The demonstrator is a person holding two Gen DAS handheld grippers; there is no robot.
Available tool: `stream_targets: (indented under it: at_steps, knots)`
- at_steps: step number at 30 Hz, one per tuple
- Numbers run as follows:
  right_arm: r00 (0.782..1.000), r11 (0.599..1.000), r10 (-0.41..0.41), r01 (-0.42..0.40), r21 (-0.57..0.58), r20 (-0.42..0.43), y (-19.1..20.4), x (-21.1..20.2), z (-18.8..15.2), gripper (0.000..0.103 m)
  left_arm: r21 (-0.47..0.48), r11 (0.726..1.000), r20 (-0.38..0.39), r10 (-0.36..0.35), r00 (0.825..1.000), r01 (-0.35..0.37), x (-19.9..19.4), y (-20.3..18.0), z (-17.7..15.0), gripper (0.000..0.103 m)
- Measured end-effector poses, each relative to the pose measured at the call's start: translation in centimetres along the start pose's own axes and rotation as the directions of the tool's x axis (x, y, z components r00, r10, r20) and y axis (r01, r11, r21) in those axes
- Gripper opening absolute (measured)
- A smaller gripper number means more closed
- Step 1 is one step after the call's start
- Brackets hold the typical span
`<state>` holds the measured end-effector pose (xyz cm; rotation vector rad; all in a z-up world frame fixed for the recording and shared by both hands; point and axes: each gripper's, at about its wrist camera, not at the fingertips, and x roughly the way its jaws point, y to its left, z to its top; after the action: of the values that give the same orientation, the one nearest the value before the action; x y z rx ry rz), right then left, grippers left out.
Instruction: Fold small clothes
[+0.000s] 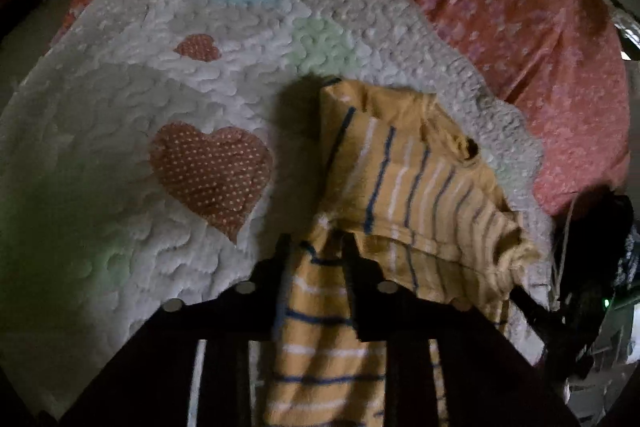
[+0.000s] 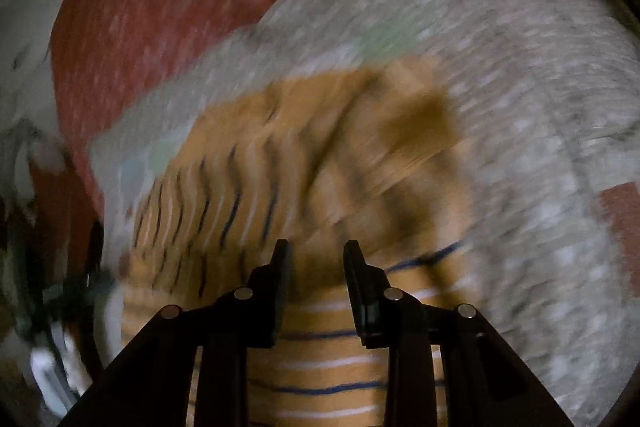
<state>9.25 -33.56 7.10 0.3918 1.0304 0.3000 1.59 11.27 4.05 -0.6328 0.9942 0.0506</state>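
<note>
A small yellow garment with blue and white stripes lies crumpled on a white quilted blanket. My left gripper is shut on a fold of the garment, which runs between the fingers and down under them. In the right wrist view the same garment is blurred by motion. My right gripper stands over it with the fingers apart and cloth between them; whether it grips the cloth I cannot tell.
The blanket has a dotted red heart patch left of the garment. A coral floral bedsheet lies beyond it. Dark gear is at the right edge.
</note>
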Motion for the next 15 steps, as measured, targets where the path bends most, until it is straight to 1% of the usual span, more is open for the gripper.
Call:
stream_targets:
  at_steps: [2, 3, 4, 7, 8, 9, 11, 13, 14, 15]
  knots:
    - [0.999, 0.998, -0.018, 0.014, 0.065, 0.05, -1.6, -0.6, 1.2, 0.03, 0.015, 1.0, 0.009, -0.011, 1.0, 0.01, -0.5, -0.6, -0.1, 0.029]
    - [0.998, 0.997, -0.021, 0.016, 0.082, 0.057, -2.0, -0.5, 1.6, 0.03, 0.025, 0.999, 0.005, -0.025, 1.0, 0.025, -0.4, -1.2, 0.0, 0.029]
    - [0.998, 0.996, -0.016, 0.011, 0.091, 0.054, -2.2, -0.1, 2.0, 0.029, 0.033, 0.999, 0.0, -0.037, 0.999, 0.036, -0.1, -1.7, 0.1, 0.029]
    - [1.0, 0.996, -0.003, 0.001, 0.094, 0.025, -2.1, 2.0, 3.2, 0.029, 0.069, 0.994, -0.034, -0.077, 0.996, 0.08, 2.2, -4.7, 1.4, 0.03]
    - [1.0, 0.995, -0.007, 0.006, 0.102, 0.008, -2.3, 3.0, 3.6, 0.029, 0.083, 0.993, -0.045, -0.082, 0.996, 0.086, 3.0, -5.5, 1.8, 0.033]
    - [1.0, 0.993, -0.021, 0.022, 0.119, -0.011, -2.8, 4.0, 3.8, 0.029, 0.095, 0.993, -0.056, -0.065, 0.996, 0.07, 4.2, -6.2, 2.4, 0.034]
    - [0.997, 0.983, -0.064, 0.07, 0.172, -0.037, -4.1, 5.5, 4.1, 0.023, 0.087, 0.996, -0.076, 0.003, 0.997, 0.003, 6.6, -6.4, 3.3, 0.034]
    - [0.998, 0.976, -0.051, 0.059, 0.212, -0.041, -5.3, 6.1, 4.3, 0.021, 0.041, 0.999, -0.131, 0.024, 0.991, -0.019, 9.0, -5.5, 4.0, 0.033]
    - [0.998, 0.975, -0.046, 0.054, 0.214, -0.042, -5.4, 6.1, 4.3, 0.021, 0.02, 1.0, -0.146, 0.026, 0.989, -0.024, 9.8, -5.0, 4.2, 0.03]
    - [0.998, 0.977, -0.05, 0.058, 0.203, -0.043, -5.3, 6.1, 4.4, 0.021, 0.012, 1.0, -0.137, 0.02, 0.99, -0.019, 9.8, -4.8, 4.4, 0.03]
